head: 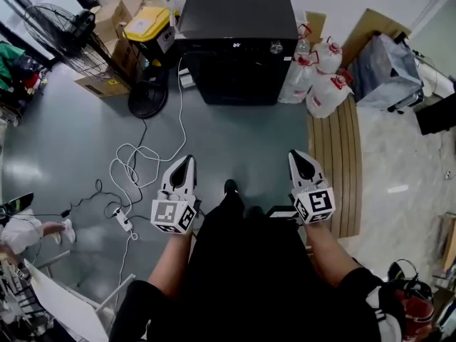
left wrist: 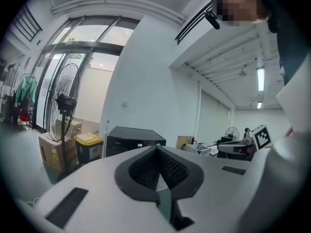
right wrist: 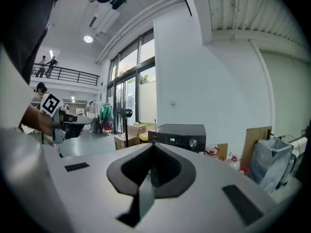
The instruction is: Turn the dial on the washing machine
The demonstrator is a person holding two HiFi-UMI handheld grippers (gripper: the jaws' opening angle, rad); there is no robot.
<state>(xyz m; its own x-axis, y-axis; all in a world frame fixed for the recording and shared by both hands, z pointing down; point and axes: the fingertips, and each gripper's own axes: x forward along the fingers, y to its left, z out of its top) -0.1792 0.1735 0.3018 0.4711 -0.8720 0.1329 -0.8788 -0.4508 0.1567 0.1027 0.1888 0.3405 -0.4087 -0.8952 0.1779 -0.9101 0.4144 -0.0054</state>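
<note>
The black washing machine [head: 237, 41] stands against the far wall, and its silver dial [head: 276, 47] sits at the right of the control panel. Both grippers are held low in front of me, well short of the machine. My left gripper [head: 184, 164] is shut with nothing in it, and so is my right gripper [head: 300, 157]. The left gripper view shows the machine [left wrist: 133, 141] far beyond the closed jaw tips [left wrist: 156, 148]. In the right gripper view the dial [right wrist: 193, 142] shows small on the machine [right wrist: 180, 136], past the closed gripper [right wrist: 153, 144].
A standing fan [head: 68, 38], cardboard boxes [head: 107, 55] and a yellow-lidded bin [head: 148, 26] are left of the machine. Large water bottles [head: 317, 77] and a grey bag [head: 385, 70] are to its right. White cables and a power strip [head: 125, 221] lie on the floor at left.
</note>
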